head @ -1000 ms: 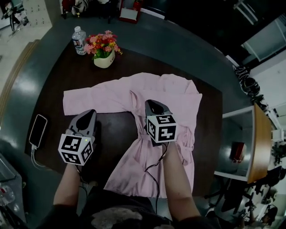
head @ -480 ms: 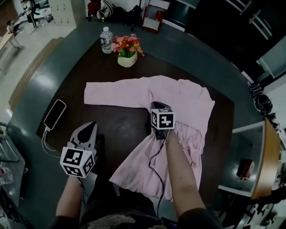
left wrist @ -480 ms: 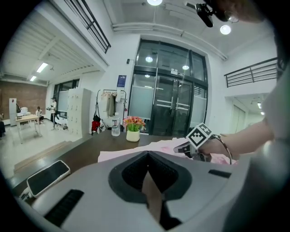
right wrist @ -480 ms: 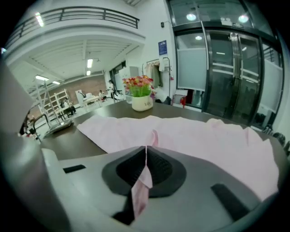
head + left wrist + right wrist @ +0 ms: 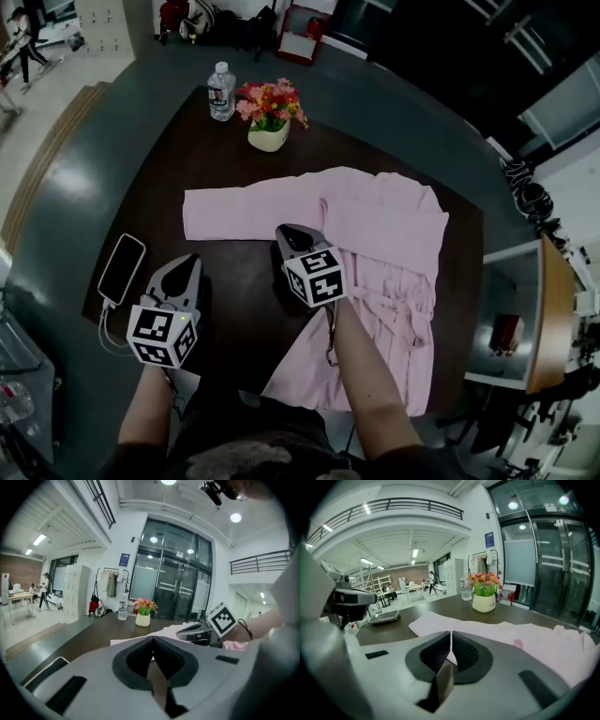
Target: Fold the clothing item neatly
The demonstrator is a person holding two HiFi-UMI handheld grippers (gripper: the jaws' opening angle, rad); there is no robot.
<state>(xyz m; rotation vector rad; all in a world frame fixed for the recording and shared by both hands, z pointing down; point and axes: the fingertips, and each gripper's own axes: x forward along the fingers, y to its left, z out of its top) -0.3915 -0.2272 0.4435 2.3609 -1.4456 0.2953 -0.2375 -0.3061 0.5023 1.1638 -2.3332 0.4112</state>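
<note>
Pink robe (image 5: 384, 234) spread flat on the dark desk (image 5: 234, 150), both tongs closed and empty.
One sleeve stretches left; the right tongs (image 5: 289, 232) hover just beside its underarm, and the left tongs (image 5: 187, 265) over bare desk near a phone (image 5: 123, 269).

A dark brown wooden table (image 5: 178, 150) carries 4 items. A pink robe (image 5: 384, 234) lies spread flat across its right half, 1 long sleeve (image 5: 244, 211) stretched out to the left over the bare top and the hem reaching the near edge. At the far edge a clear water bottle (image 5: 220, 91) stands upright just beside a cream pot (image 5: 267, 138) of red and pink flowers (image 5: 270, 101). A smartphone (image 5: 123, 268) lies flat at the near left edge, a white cable (image 5: 101, 323) plugged into its near end.
</note>
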